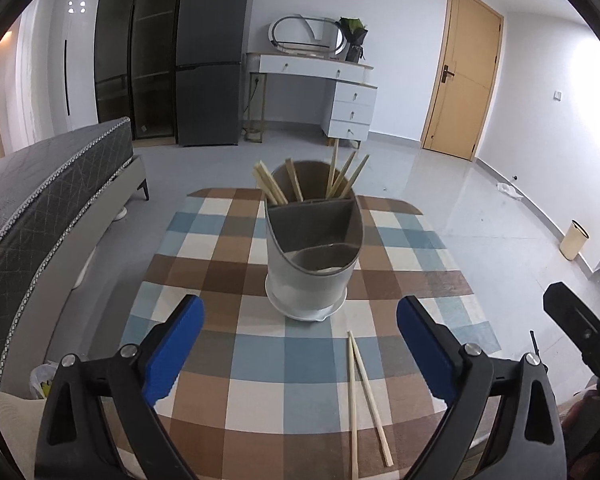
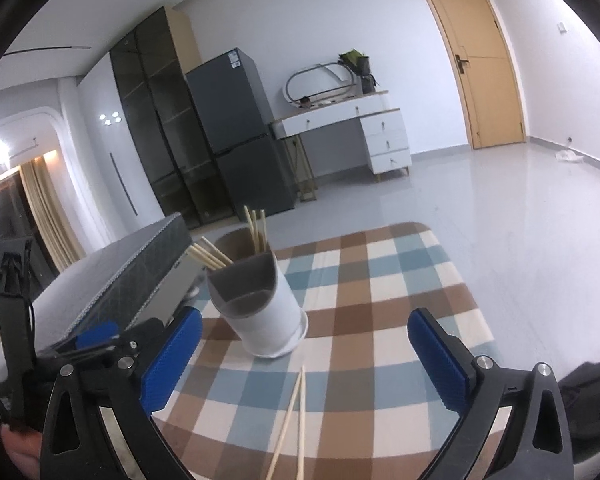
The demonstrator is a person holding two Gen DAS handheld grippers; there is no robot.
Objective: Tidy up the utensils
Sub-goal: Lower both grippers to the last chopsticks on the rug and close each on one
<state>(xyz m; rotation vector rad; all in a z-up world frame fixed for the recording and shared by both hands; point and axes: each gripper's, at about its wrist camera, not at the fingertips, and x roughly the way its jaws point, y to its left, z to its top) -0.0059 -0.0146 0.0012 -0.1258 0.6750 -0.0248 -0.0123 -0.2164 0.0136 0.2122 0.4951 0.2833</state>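
A grey and white utensil holder [image 1: 310,252] with three compartments stands on the checked table [image 1: 228,360]. Several wooden chopsticks [image 1: 340,176] stand in its far compartment; the two nearer ones look empty. Two loose chopsticks [image 1: 362,392] lie on the cloth in front of the holder, to the right. My left gripper [image 1: 300,344] is open and empty, just short of the holder. My right gripper [image 2: 304,356] is open and empty above the table; the holder [image 2: 260,308] and the loose chopsticks [image 2: 292,420] show between its fingers. The left gripper also shows in the right wrist view, at the left edge [image 2: 96,336].
A grey bed [image 1: 40,208] runs along the table's left side. A fridge [image 1: 212,60], a dark cabinet, a white dresser [image 1: 332,92] and a wooden door [image 1: 464,76] stand at the far wall. A small bin [image 1: 574,240] stands on the floor at right.
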